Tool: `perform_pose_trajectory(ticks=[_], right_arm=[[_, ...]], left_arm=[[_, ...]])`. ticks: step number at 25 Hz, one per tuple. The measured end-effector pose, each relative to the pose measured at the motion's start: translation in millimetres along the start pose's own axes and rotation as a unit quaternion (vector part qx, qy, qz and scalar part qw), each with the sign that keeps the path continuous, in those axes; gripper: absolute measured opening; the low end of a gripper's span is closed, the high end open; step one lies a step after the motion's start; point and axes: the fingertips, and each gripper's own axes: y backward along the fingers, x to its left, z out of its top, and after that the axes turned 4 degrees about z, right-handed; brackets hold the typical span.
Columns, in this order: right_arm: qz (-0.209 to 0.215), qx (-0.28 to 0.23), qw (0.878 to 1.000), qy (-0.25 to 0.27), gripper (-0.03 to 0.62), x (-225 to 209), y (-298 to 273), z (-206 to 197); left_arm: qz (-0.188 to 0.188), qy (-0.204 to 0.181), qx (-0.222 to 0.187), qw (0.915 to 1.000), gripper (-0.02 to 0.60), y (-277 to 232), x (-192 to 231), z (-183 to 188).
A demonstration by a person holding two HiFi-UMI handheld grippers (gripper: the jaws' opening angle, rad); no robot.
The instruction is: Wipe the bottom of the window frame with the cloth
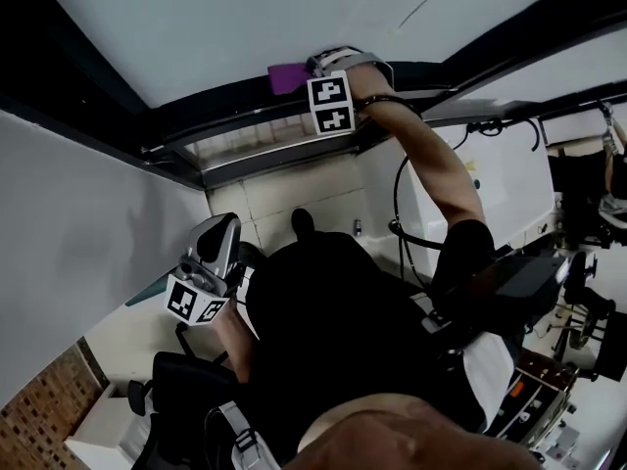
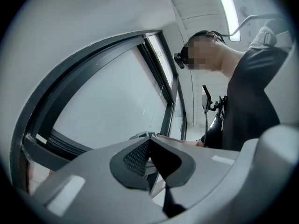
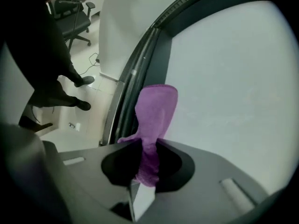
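Our left gripper [image 2: 148, 143], held low, has its jaws pressed together, empty; our right gripper [image 3: 145, 148] pinches the purple cloth [image 3: 156, 104] at the window frame [image 3: 156, 50].

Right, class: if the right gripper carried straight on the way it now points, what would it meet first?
The purple cloth clamped in the right gripper leads the way; it would press first, probably onto the dark window frame beside the pane, though depth is unclear.

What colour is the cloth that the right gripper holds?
Purple. The cloth shows best in the right gripper view, pinched in the right gripper.
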Motion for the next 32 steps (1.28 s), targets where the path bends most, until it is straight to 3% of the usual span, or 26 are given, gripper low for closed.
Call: perform_pose_trajectory(ticks=[6, 9, 10, 11, 12, 13, 14, 15, 16, 17, 18, 19, 20, 21, 22, 24, 25, 26, 27, 28, 32], right_arm=[[0.031, -0.007, 0.998, 0.055, 0.060, 75, 45, 11], [0.108, -0.036, 0.993, 0.045, 0.061, 145, 60, 20], [0.145, -0.065, 0.987, 0.006, 0.061, 170, 58, 23], [0.181, -0.115, 0.974, -0.070, 0.062, 190, 50, 27], [0.220, -0.188, 0.939, -0.186, 0.063, 206, 39, 32], [0.265, -0.274, 0.864, -0.329, 0.063, 219, 25, 37], [0.309, -0.358, 0.741, -0.476, 0.063, 229, 12, 42], [0.344, -0.424, 0.581, -0.604, 0.063, 236, 0, 45], [0.360, -0.466, 0.408, -0.697, 0.063, 238, -10, 47], [0.355, -0.492, 0.258, -0.752, 0.063, 233, -15, 47], [0.329, -0.516, 0.163, -0.774, 0.063, 220, -14, 42], [0.281, -0.550, 0.135, -0.775, 0.063, 198, -6, 34], [0.216, -0.591, 0.160, -0.761, 0.063, 169, 8, 23], [0.140, -0.624, 0.208, -0.740, 0.063, 139, 25, 10], [0.062, -0.639, 0.265, -0.720, 0.063, 114, 38, -2], [-0.084, -0.616, 0.380, -0.685, 0.063, 80, 51, -21], [-0.138, -0.590, 0.426, -0.671, 0.063, 70, 49, -27], [-0.175, -0.566, 0.461, -0.661, 0.063, 61, 46, -29], [-0.197, -0.546, 0.484, -0.655, 0.063, 51, 41, -30], [-0.212, -0.532, 0.497, -0.652, 0.063, 42, 38, -30], [-0.247, -0.514, 0.528, -0.629, 0.063, 27, 38, -32]], left_arm=[[0.014, 0.007, 0.006, 0.9999, 0.000, 3, 8, -5], [0.007, 0.004, 0.014, 0.9999, 0.000, -4, 9, -5], [0.003, 0.004, 0.016, 0.9999, 0.000, -7, 8, -6], [0.000, 0.004, 0.017, 0.9998, 0.000, -10, 8, -6], [-0.005, 0.005, 0.018, 0.9998, 0.000, -14, 8, -6], [-0.009, 0.006, 0.020, 0.9997, 0.000, -18, 7, -7], [-0.014, 0.008, 0.023, 0.9996, 0.000, -22, 6, -8], [-0.019, 0.010, 0.028, 0.9994, 0.000, -26, 4, -9], [-0.025, 0.012, 0.033, 0.9991, 0.000, -29, 1, -11], [-0.031, 0.013, 0.038, 0.9987, 0.000, -33, -1, -12], [-0.036, 0.012, 0.041, 0.9984, 0.000, -37, -3, -13], [-0.040, 0.011, 0.045, 0.9981, 0.000, -40, -4, -13], [-0.044, 0.008, 0.048, 0.9978, 0.000, -44, -5, -13], [-0.049, 0.004, 0.052, 0.9975, 0.000, -48, -7, -13], [-0.053, 0.001, 0.055, 0.9971, 0.000, -51, -10, -13], [-0.059, 0.000, 0.062, 0.9964, 0.000, -56, -19, -16], [-0.061, 0.001, 0.065, 0.9960, 0.000, -56, -24, -19], [-0.062, 0.003, 0.069, 0.9957, 0.000, -57, -28, -22], [-0.063, 0.005, 0.072, 0.9954, 0.000, -57, -32, -24], [-0.063, 0.005, 0.076, 0.9951, 0.000, -57, -35, -26], [-0.063, 0.000, 0.080, 0.9948, 0.000, -59, -38, -25]])
